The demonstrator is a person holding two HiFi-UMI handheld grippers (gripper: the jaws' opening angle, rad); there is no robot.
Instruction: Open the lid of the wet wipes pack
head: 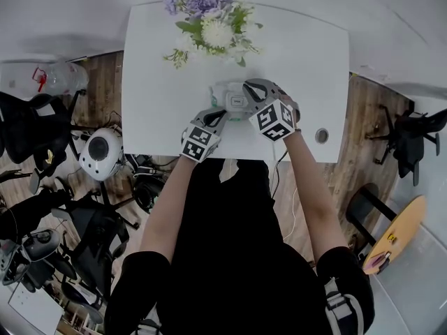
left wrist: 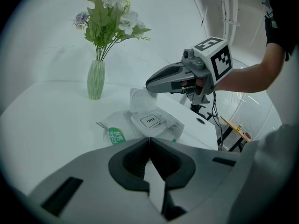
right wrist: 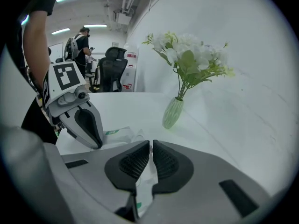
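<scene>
Two hand-held grippers work on one wet wipes pack (head: 229, 103), which lies flat near the middle of the one white table (head: 154, 61), between the person and a single green vase (left wrist: 96, 80) that holds one bunch of white and purple flowers (head: 209, 19). The left gripper (left wrist: 149, 139) is clenched, its tips meeting on the near edge of the pack. The right gripper (right wrist: 151, 143) has its jaws drawn in to a thin slit, grasping the top edge of the pack's one lid (left wrist: 140, 100). Each gripper carries one marker cube, so two are counted: left (head: 200, 143) and right (head: 274, 118). Only the left gripper view shows the lid plainly: translucent, hinged up and standing almost upright over a white flap printed "OPEN" (left wrist: 150, 120), with the right gripper's nose just above it. Only the right gripper view shows the left gripper's tips planted on the crinkled film beside the pack's green label (right wrist: 110, 132), and, well behind, one black office chair (right wrist: 112, 69) and one person standing (right wrist: 79, 43). Only the head view shows both forearms reaching in together, one round cable hole (head: 321, 135) at the table's right edge, and the vase hidden from above beneath its own blooms.
</scene>
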